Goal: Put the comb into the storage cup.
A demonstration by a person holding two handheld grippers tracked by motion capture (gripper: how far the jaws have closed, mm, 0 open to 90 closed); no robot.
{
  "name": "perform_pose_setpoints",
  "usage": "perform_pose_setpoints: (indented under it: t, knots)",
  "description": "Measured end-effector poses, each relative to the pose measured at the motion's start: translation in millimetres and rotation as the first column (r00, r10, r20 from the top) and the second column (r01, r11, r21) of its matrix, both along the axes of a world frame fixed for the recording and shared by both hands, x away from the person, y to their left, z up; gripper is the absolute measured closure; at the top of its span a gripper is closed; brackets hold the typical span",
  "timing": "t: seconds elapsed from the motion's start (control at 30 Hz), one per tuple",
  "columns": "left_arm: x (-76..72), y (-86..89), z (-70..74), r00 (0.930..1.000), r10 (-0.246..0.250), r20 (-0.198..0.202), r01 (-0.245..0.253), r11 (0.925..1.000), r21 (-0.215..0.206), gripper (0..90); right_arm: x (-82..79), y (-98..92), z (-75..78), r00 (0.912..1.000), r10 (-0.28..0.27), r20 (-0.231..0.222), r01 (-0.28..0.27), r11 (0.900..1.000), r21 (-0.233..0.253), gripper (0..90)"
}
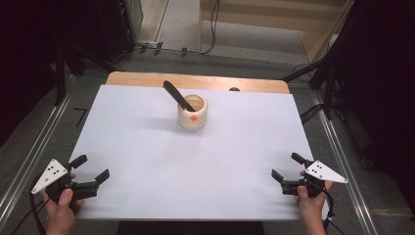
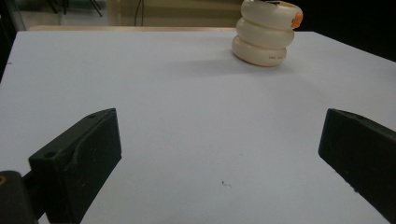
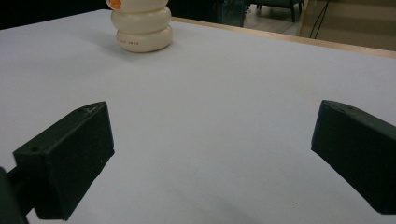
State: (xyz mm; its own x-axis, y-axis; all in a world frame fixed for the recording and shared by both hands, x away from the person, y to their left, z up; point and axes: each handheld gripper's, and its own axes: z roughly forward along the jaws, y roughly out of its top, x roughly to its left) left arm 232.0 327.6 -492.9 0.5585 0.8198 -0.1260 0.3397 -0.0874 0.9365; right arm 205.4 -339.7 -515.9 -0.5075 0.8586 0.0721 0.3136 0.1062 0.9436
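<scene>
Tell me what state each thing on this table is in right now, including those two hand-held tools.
Cream ribbed holder: upright near the table's far middle, open at the top, touched by neither tool.
Black utensil: standing in the holder, leaning toward the far left.
Left tool: open, empty, at the near left edge.
Right tool: open, empty, at the near right edge.
White table sheet: flat.

We list: white sheet (image 1: 147,147) over a wooden table (image 1: 147,78); grey floor (image 1: 29,142) around the table; pale wooden boards (image 1: 274,14) and cables (image 1: 213,24) beyond it.
</scene>
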Motion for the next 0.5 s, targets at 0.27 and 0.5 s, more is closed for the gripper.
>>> perform_pose_setpoints:
  t: [0.27,0.5]
  knots:
    - [0.4,1.3,-0.5,0.9999,0.01,-0.006,-0.01,0.9998,-0.015,0.0,0.3,-0.3,-0.1,1.0,0.001,-0.001,-0.001,1.0,0.002,0.0]
    - [0.3,1.0,-0.6,1.0,-0.002,-0.007,0.002,0.9999,-0.012,0.0,0.8,-1.7,-0.5,1.0,-0.001,-0.003,0.001,1.0,0.01,0.0]
